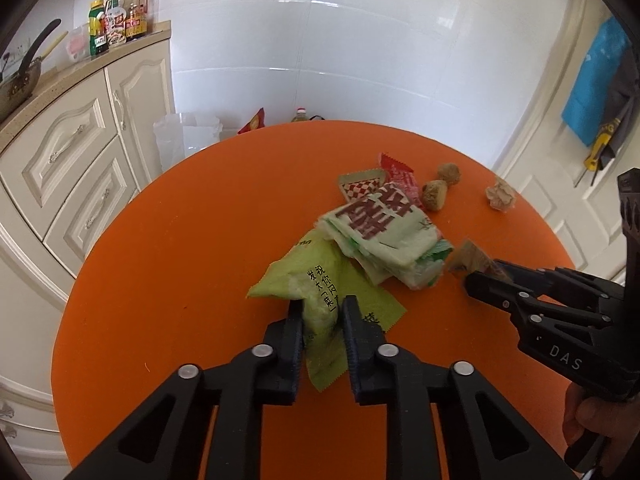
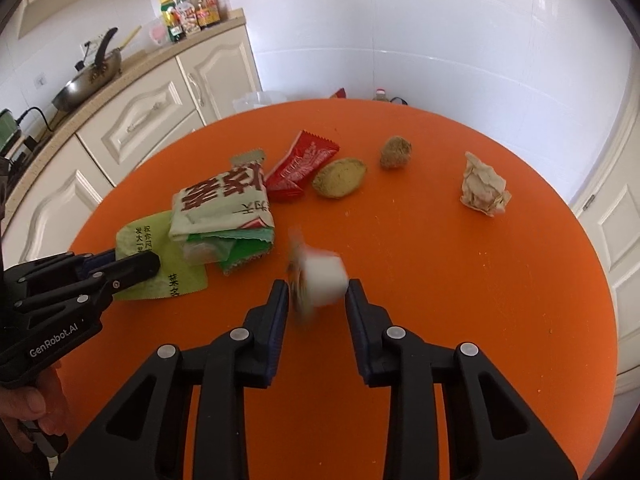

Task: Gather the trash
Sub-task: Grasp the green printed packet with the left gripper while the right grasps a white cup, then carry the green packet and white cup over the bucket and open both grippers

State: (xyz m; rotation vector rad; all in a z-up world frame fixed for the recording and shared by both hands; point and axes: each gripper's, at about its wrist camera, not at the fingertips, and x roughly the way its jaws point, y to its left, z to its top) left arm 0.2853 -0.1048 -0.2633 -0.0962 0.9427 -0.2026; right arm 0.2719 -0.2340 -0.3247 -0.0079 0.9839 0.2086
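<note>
On the round orange table (image 1: pixel 180 280) lies a heap of trash. My left gripper (image 1: pixel 322 306) is shut on a light green wrapper (image 1: pixel 316 280) with black print; the right wrist view shows that left gripper (image 2: pixel 136 264) from the side. My right gripper (image 2: pixel 317 286) is shut on a small white cup (image 2: pixel 324 276) with a peeled lid, which is blurred. A pale green packet (image 2: pixel 224 204) with big red characters lies over the green wrapper (image 2: pixel 160 248). Beyond it lie a red wrapper (image 2: pixel 300 164), two brown lumps (image 2: pixel 340 178) and a crumpled paper ball (image 2: pixel 484 186).
Cream cabinets (image 1: pixel 72 168) stand at the left, with sauce bottles (image 1: pixel 116 20) and a pan (image 2: pixel 88 80) on their counter. A white plastic bag (image 1: pixel 184 136) sits past the table's far edge. A white door (image 1: pixel 560 184) is at the right. A hand (image 1: pixel 592 420) holds the right gripper's handle.
</note>
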